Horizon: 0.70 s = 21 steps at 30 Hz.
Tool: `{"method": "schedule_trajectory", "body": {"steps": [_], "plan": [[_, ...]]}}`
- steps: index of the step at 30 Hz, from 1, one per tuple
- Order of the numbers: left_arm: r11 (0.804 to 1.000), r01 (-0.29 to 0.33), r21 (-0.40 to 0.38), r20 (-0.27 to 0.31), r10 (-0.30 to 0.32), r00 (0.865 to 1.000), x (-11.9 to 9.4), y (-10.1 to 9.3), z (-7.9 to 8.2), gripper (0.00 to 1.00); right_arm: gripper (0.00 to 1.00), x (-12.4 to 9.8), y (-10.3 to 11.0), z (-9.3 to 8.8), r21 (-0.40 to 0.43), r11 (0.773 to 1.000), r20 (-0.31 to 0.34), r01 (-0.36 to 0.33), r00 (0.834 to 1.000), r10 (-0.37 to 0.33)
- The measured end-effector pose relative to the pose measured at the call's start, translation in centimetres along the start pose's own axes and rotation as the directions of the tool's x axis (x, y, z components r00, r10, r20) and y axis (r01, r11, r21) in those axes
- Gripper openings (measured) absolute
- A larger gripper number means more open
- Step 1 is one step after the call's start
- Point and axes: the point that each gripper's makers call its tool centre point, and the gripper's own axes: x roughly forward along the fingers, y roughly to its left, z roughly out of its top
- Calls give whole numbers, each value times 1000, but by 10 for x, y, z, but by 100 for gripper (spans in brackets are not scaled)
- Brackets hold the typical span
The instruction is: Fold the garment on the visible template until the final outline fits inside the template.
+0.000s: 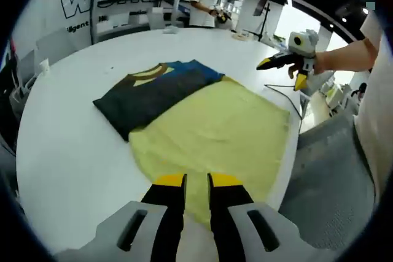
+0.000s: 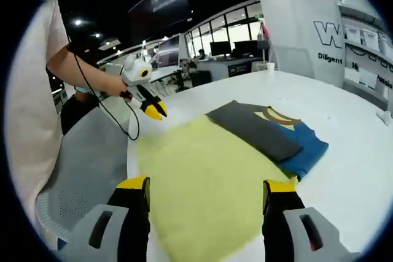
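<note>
On white table (image 1: 73,157): folded garment (image 1: 156,93) lying at far edge of yellow template (image 1: 215,130), partly overlapping it. Left gripper (image 1: 196,180) hovering over template's near edge, jaws nearly closed, gripping nothing. Right gripper (image 2: 207,183) hanging wide open, touching nothing.

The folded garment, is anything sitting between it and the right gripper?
Nothing visible does. The right gripper hangs open over the yellow template, and only bare template lies between it and the folded garment at the template's far edge.

White table (image 1: 73,151); yellow template (image 1: 227,130), folded garment (image 1: 156,90) atop
</note>
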Motion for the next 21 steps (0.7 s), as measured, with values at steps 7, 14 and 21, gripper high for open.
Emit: {"method": "schedule_trajectory", "body": {"steps": [7,14,21], "plan": [[994,49,94,-75,-42,996,-4,-20,-24,19,71,-2,14,-15,-20,1000,-24,-12,1000,11],[970,112,215,-213,-66,975,-3,-33,-60,20,67,-6,24,-38,-52,998,-69,-21,997,18],[956,146,255,-277,-72,958,-17,-33,-84,21,66,-9,35,-60,-56,998,-102,-26,995,20]]}}
